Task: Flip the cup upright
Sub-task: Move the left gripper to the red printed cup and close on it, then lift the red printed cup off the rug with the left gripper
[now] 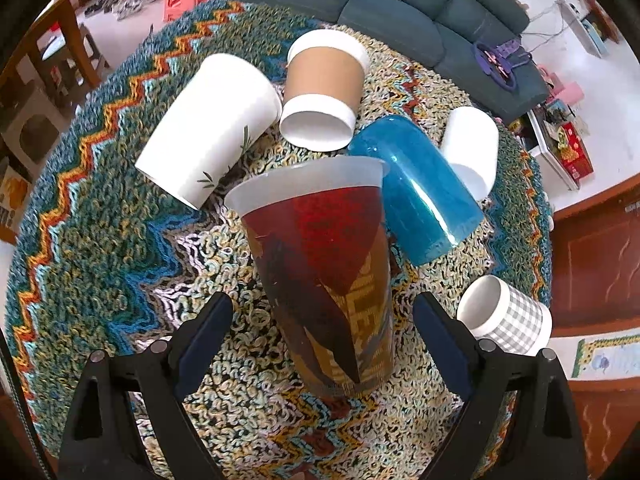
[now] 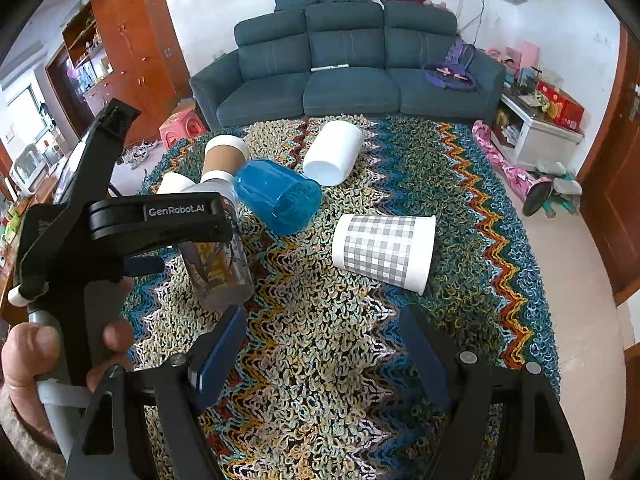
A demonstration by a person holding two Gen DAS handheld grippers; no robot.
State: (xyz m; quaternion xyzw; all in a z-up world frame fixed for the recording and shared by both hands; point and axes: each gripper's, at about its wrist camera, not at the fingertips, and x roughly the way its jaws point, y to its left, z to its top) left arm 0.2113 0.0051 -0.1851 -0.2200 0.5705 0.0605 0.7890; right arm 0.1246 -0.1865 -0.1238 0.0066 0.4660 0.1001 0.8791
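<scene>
between spread left gripper (image 1: 322, 320) fingers: printed cup (image 1: 320, 264) upright, mouth up, unheld.

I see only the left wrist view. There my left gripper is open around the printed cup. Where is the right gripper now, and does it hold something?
Observer: The right gripper is open and empty, over the patterned cloth.
Operator: What is in front of it?
Observer: The checked cup lies on its side ahead of it, with its wide rim pointing right, apart from the blue cup.
</scene>
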